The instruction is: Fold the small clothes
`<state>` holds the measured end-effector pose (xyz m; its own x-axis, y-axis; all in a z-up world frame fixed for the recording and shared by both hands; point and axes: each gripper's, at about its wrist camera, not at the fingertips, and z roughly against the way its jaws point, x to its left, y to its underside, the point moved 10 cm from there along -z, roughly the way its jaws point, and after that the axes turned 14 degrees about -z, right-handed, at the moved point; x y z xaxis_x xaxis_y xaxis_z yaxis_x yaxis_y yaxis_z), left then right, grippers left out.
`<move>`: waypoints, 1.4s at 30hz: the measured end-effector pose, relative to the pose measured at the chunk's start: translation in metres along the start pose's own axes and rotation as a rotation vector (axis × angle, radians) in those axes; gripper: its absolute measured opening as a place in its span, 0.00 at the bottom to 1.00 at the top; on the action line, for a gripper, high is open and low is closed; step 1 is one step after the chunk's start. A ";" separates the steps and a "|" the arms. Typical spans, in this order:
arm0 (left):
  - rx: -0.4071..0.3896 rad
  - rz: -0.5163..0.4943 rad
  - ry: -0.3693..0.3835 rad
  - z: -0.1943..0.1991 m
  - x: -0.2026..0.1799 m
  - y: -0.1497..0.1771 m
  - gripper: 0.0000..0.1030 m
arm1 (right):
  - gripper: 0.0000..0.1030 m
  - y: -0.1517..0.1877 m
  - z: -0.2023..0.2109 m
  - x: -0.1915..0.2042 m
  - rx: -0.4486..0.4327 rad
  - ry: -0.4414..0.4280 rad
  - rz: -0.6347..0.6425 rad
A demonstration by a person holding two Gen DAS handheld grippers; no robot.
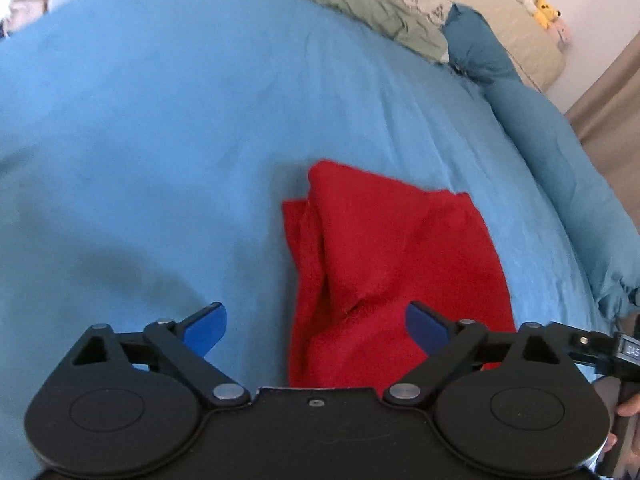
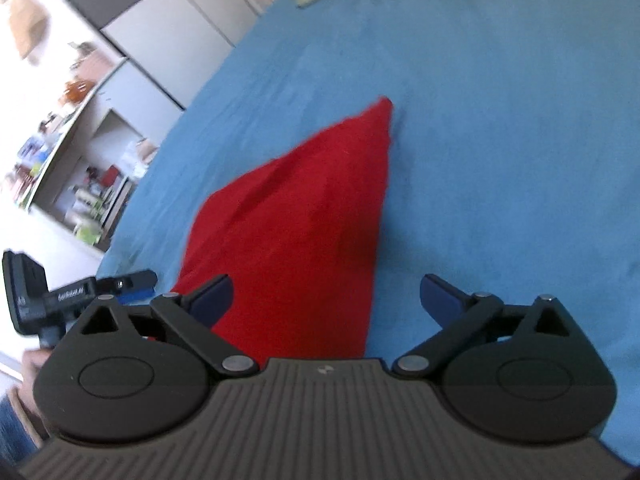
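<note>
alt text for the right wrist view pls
A red cloth garment, loosely folded to a point, lies on a blue bedsheet just ahead of the right gripper, whose jaws are open and empty. The left gripper shows at the left edge, with blurred shelves behind it.

Both wrist views look down, seemingly close, sharing the red cloth point(image 1: 384, 280) on the blue bedspread point(image 2: 500, 120).
</note>
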<state>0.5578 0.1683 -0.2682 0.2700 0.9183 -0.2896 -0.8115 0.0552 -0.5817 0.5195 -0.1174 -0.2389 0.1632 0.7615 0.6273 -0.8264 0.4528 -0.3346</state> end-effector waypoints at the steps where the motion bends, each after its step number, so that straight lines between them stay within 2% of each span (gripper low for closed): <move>1: 0.004 -0.002 -0.001 -0.007 0.000 0.000 0.89 | 1.00 -0.001 -0.008 -0.004 0.007 0.002 -0.015; 4: -0.007 -0.009 0.001 -0.016 -0.001 0.000 0.88 | 1.00 0.000 -0.028 -0.010 0.020 -0.005 -0.044; 7: -0.021 -0.031 0.008 -0.021 -0.005 -0.002 0.80 | 0.98 0.002 -0.040 -0.007 0.015 -0.031 -0.044; 9: -0.018 -0.041 0.037 -0.024 -0.014 -0.002 0.69 | 0.80 0.002 -0.048 -0.003 0.023 -0.055 -0.045; 10: -0.010 -0.041 0.064 -0.026 -0.018 -0.001 0.57 | 0.80 0.004 -0.054 -0.002 0.039 -0.057 -0.046; 12: -0.003 -0.046 0.054 -0.027 -0.023 0.000 0.54 | 0.78 0.005 -0.059 0.001 0.034 -0.046 -0.025; 13: -0.003 -0.054 0.049 -0.028 -0.025 -0.001 0.46 | 0.75 0.005 -0.061 0.003 0.029 -0.038 -0.013; 14: -0.010 -0.055 0.056 -0.026 -0.026 -0.001 0.37 | 0.64 0.006 -0.061 0.004 0.023 -0.029 -0.001; 15: -0.015 -0.049 0.055 -0.023 -0.027 -0.003 0.33 | 0.53 0.006 -0.060 0.006 0.013 -0.017 0.010; 17: -0.016 -0.058 0.034 -0.018 -0.029 -0.005 0.27 | 0.44 0.005 -0.058 0.009 -0.002 -0.011 0.010; 21: -0.016 -0.123 -0.019 -0.003 -0.045 -0.011 0.23 | 0.38 0.004 -0.040 0.025 -0.051 0.000 0.047; 25: -0.016 -0.142 0.000 0.023 -0.073 -0.012 0.23 | 0.37 0.003 -0.013 0.053 -0.075 -0.028 0.095; 31: -0.025 -0.237 0.017 0.071 -0.144 0.006 0.23 | 0.37 0.016 0.068 0.066 -0.092 -0.031 0.179; 36: -0.029 -0.231 0.045 0.090 -0.191 0.049 0.23 | 0.37 0.041 0.130 0.033 -0.098 -0.047 0.152; 39: -0.009 -0.247 0.052 0.079 -0.211 0.082 0.23 | 0.37 0.063 0.147 -0.001 -0.094 -0.056 0.115; 42: 0.019 -0.240 0.044 0.056 -0.221 0.115 0.23 | 0.37 0.087 0.148 -0.043 -0.079 -0.043 0.062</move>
<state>0.3762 -0.0067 -0.2284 0.4783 0.8599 -0.1783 -0.7310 0.2774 -0.6234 0.3612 -0.1793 -0.1912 0.0884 0.7691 0.6330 -0.7887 0.4422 -0.4271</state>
